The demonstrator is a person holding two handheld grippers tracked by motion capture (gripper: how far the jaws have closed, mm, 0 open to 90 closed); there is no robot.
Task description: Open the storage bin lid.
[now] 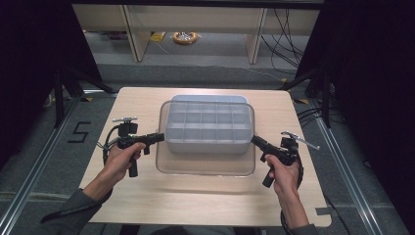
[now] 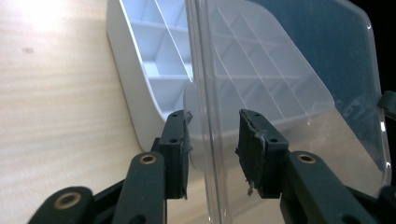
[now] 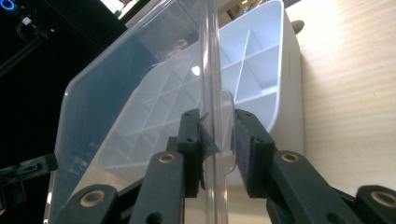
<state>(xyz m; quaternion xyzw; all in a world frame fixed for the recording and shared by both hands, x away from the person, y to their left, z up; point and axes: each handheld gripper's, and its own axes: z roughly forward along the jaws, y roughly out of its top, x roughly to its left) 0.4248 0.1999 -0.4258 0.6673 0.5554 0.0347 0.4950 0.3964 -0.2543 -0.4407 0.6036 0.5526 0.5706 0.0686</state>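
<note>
Lid [image 1: 205, 164] work is in hand: a clear plastic lid hangs level between the two grippers, over the near half of a white divided box [image 1: 208, 125] that stands on the table [image 1: 147, 196]. The left gripper [image 1: 159, 137] bites the lid's left edge and the right gripper [image 1: 255, 140] its right edge, each at a small tab. Holding at opposite sides, I judge, keeps so wide and thin a sheet from tipping or sagging, which one grip alone could not do.

In the left gripper view the lid [image 2: 280, 93] runs edge-on up between the jaws, its rim and tab caught there, with the box [image 2: 154, 79] just beyond the tips and to their left. The jaws are closed down on the rim as far as the plastic lets them. In the right gripper view the same holds in mirror: the lid [image 3: 121, 93] stands between the pads [image 3: 243, 144], the tab pinched, and the box [image 3: 261, 70] lies ahead and slightly right of the tips.

Both grippers point inward toward each other, so the lid sits squarely between them. It overlaps the box but hangs out toward the person, not yet lined up with the box's rim. Likely it must travel away from the person and then sink evenly to seat.
</note>
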